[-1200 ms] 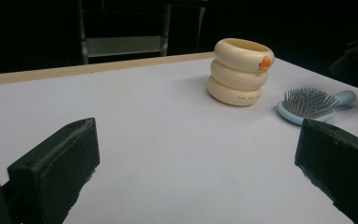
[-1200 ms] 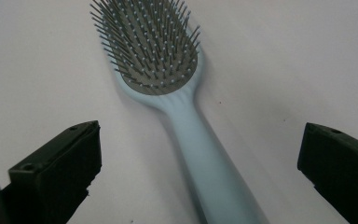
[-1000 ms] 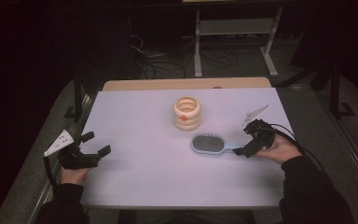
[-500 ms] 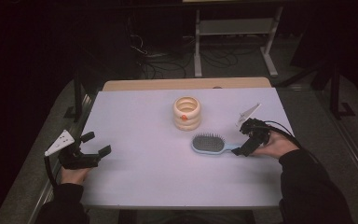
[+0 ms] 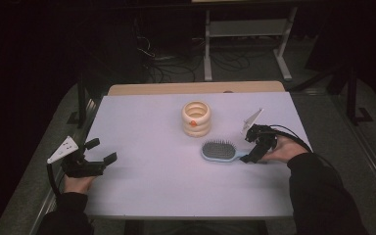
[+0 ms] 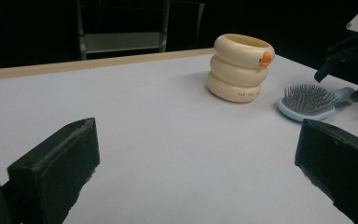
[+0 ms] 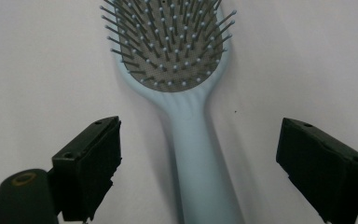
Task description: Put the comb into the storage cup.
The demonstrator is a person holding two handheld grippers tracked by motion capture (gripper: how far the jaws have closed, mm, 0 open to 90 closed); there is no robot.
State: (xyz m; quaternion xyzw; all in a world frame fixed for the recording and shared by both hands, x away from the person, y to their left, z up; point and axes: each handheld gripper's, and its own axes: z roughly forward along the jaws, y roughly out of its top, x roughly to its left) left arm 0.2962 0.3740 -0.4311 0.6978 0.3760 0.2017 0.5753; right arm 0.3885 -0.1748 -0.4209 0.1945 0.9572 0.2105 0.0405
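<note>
Straddling: right gripper [image 7: 198,154] jaws spread wide either side of the hairbrush [image 7: 182,70] handle, not touching it.
Left gripper [image 5: 97,157]: wide open, empty.
Hairbrush: flat on table [image 5: 142,122], near ring stack [image 5: 196,119].

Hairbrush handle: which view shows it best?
Right gripper view: the hairbrush handle runs up between the right gripper's open jaws, untouched. In the high view the brush is small, its handle partly behind that gripper. The left gripper view shows mostly bristles.

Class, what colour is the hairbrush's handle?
Pale blue; the hairbrush's handle shows best in the right gripper view.
</note>
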